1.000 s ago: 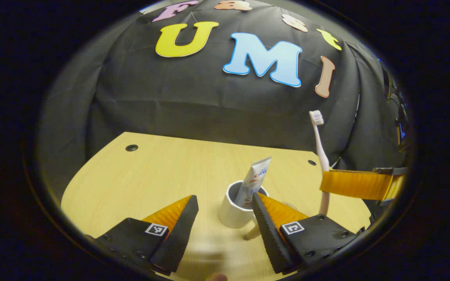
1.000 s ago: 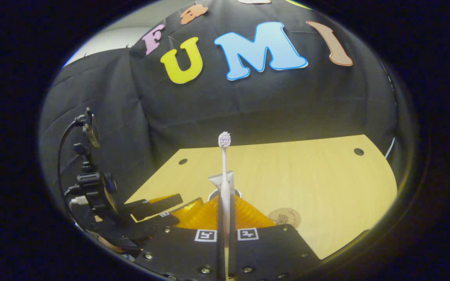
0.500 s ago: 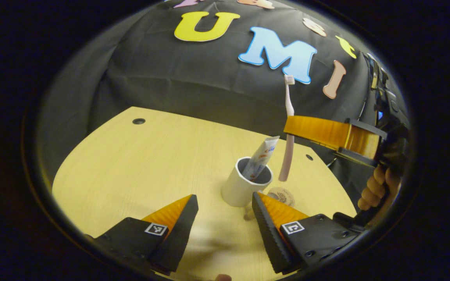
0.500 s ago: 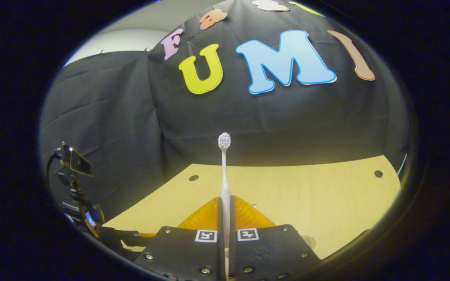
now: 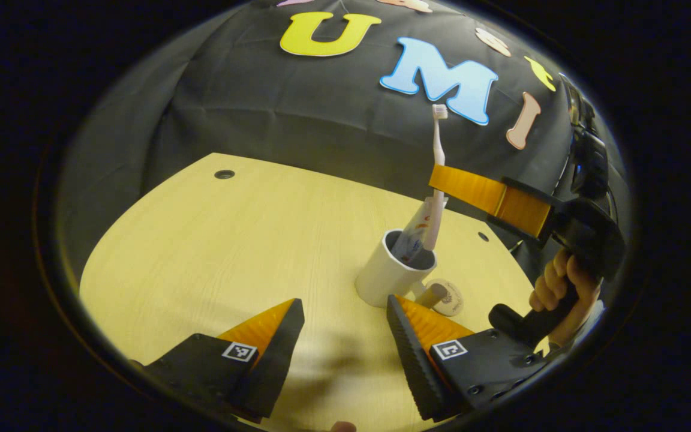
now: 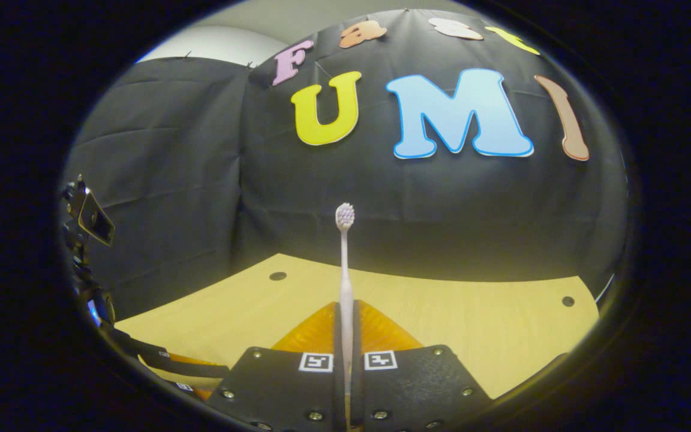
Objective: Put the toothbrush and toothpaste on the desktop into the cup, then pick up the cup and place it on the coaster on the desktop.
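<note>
Toothbrush [image 5: 438, 157]: we see it upright, bristles up, its lower end dipping inside the cup's rim beside the toothpaste.
Right gripper [image 5: 438, 180]: we find both fingers clamped on the toothbrush handle, above the cup; a hand [image 5: 561, 291] grips its handle. In the right gripper view the brush [image 6: 344, 258] stands straight between the closed fingers [image 6: 345, 336].
Toothpaste [image 5: 414, 231]: leaning in the cup, tail end up.
Cup [image 5: 390, 273]: white, upright on the desktop [image 5: 231, 240].
Coaster [image 5: 450, 297]: flat on the desktop, just beside the cup.
Left gripper [image 5: 342, 327]: we see its fingers spread wide, holding nothing, near the cup.
</note>
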### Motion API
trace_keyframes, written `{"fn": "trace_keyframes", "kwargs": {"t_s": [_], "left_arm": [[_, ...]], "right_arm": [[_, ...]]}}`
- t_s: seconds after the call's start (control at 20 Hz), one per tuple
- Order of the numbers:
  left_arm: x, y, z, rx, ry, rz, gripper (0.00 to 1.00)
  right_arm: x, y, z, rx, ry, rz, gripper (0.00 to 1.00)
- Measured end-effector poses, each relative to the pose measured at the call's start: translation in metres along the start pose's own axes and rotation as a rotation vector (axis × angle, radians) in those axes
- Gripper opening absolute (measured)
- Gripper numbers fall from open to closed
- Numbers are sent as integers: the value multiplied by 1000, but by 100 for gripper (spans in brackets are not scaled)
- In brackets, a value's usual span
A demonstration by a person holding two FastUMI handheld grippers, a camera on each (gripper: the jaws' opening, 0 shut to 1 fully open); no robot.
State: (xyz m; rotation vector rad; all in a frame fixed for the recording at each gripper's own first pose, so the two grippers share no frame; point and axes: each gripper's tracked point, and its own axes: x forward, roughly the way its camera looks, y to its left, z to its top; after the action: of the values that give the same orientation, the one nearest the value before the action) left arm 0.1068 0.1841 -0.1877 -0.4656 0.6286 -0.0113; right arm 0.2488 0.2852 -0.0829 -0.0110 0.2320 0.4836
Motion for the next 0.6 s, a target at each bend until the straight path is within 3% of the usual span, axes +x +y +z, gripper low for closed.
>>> {"fn": "trace_keyframes", "kwargs": {"t_s": [0.35,0.6], "left_arm": [[-2,2,-4,9,17,17,91],[-3,2,-6,16,24,26,91]], "right_arm": [[1,4,-5,22,-64,35,4],[4,-9,-11,66,-78,19,7]]}}
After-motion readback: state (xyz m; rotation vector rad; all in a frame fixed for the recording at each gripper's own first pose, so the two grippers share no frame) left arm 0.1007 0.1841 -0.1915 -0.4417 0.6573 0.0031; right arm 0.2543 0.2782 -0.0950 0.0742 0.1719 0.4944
